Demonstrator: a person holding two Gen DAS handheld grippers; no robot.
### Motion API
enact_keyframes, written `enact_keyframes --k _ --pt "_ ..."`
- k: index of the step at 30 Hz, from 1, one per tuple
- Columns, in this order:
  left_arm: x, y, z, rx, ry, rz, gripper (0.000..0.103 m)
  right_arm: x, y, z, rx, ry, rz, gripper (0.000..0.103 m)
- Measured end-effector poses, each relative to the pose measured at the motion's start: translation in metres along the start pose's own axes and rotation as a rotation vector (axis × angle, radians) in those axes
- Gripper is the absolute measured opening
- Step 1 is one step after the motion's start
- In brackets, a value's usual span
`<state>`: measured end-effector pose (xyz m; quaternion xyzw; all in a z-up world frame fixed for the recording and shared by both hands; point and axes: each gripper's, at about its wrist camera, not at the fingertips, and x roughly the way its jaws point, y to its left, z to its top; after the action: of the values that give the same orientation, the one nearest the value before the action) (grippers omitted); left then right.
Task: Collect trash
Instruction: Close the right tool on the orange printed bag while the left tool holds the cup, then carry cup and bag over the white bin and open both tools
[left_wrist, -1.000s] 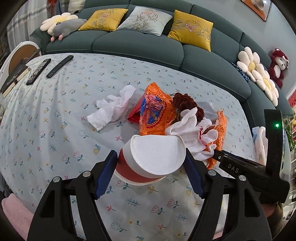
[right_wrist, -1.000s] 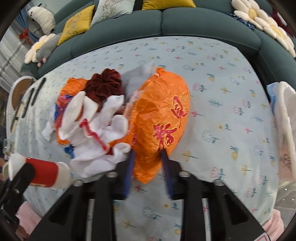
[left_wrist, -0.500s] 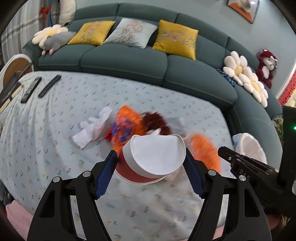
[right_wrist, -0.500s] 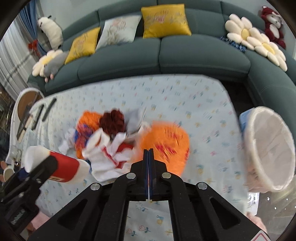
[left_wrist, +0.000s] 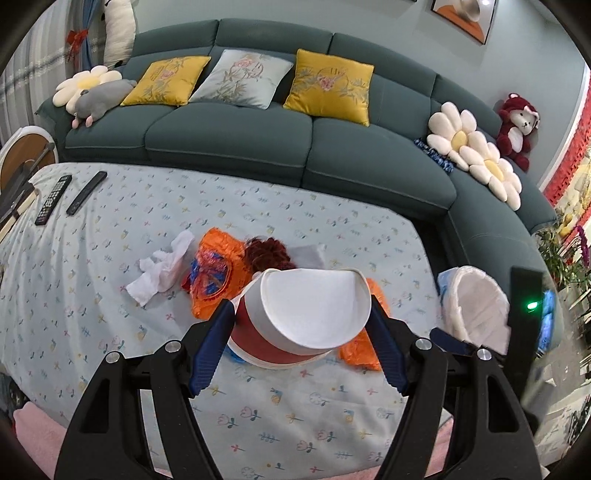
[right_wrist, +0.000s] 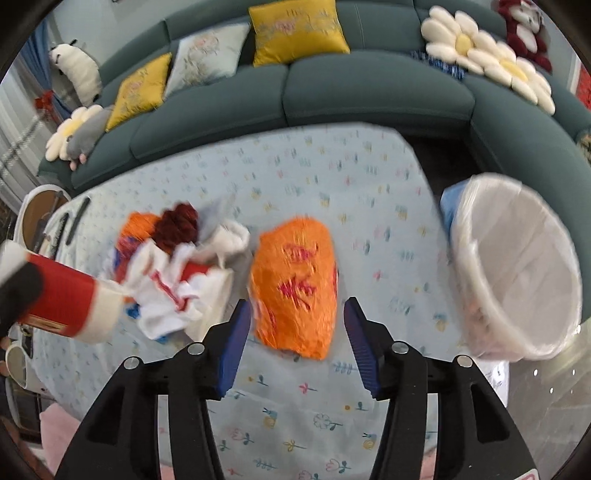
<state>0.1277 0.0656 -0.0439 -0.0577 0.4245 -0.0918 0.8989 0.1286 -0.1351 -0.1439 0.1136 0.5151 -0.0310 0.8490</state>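
Left wrist view: left gripper (left_wrist: 301, 325) fingers pinching red-and-white paper cup (left_wrist: 303, 317), squashed, above floral tabletop (left_wrist: 110, 295); trash heap beyond: white tissue (left_wrist: 159, 269), orange wrapper (left_wrist: 214, 269); lined bin (left_wrist: 476, 310) at right.

Right wrist view: right gripper (right_wrist: 297, 343) fingers spread, holding nothing, flanking orange bag (right_wrist: 295, 288) on tabletop; bin right.

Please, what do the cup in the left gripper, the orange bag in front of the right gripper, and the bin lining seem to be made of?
The cup looks like paper: matte white inside, thin rolled rim, squeezed oval. The orange bag seems to be thin glossy plastic or foil film, judging by its crinkles and shine. The bin lining appears to be thin translucent plastic, folded over the rim.
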Motion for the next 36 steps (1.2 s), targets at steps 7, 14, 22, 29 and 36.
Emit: enact_keyframes --k 7,14,22,29,36 --pt "0.024 0.01 -0.003 0.007 0.036 0.026 0.068 0.057 -0.004 -0.015 0.026 0.105 -0.012 0.052" --pt "0.04 0.011 -0.003 0.012 0.062 0.035 0.068 0.078 -0.008 -0.023 0.044 0.135 -0.012 0.034" --pt "0.037 -0.007 -0.001 0.031 0.057 0.024 0.068 0.044 -0.011 -0.008 0.019 0.061 -0.004 0.011" --pt "0.02 -0.052 0.013 0.073 0.013 -0.025 0.068 -0.03 -0.039 0.016 0.05 -0.078 0.002 0.011" --pt "0.001 -0.12 0.028 0.133 -0.036 -0.115 0.068 -0.101 -0.089 0.039 0.089 -0.207 -0.032 0.011"
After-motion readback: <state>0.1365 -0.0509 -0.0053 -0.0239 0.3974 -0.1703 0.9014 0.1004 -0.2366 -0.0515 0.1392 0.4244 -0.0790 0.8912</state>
